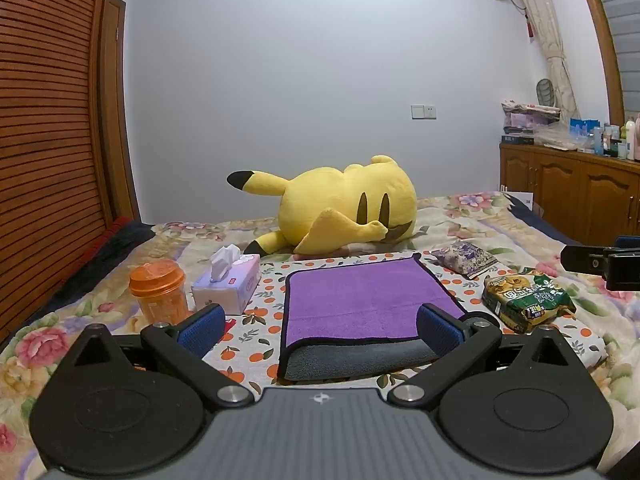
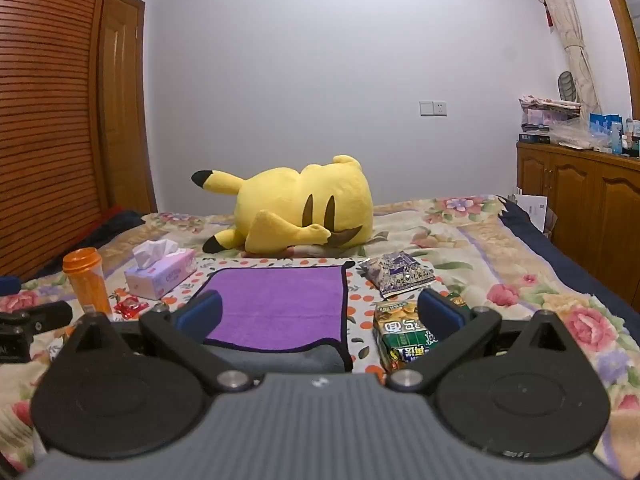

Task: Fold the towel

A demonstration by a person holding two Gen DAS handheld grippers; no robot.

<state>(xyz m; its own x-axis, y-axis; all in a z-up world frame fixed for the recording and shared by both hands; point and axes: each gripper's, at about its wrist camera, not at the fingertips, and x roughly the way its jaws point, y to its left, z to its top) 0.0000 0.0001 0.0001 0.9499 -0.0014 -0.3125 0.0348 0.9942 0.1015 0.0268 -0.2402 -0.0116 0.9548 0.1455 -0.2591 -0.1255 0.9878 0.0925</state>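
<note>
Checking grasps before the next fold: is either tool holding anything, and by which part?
Nothing is held. The left tool and right tool are both open, above the bed with the purple towel lying partly folded, ungripped.

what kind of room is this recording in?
Most likely a home bedroom: the towel lies on a bed with a floral bedspread, a yellow plush toy behind it, and a wooden cabinet crowded with toiletries.

Purple towel (image 1: pixel 362 300) lies flat on the orange-print cloth (image 1: pixel 264 320), folded over once, black trim round its edges; the grey underside peeks out along the near edge, purple layer stopping just short of it.
</note>
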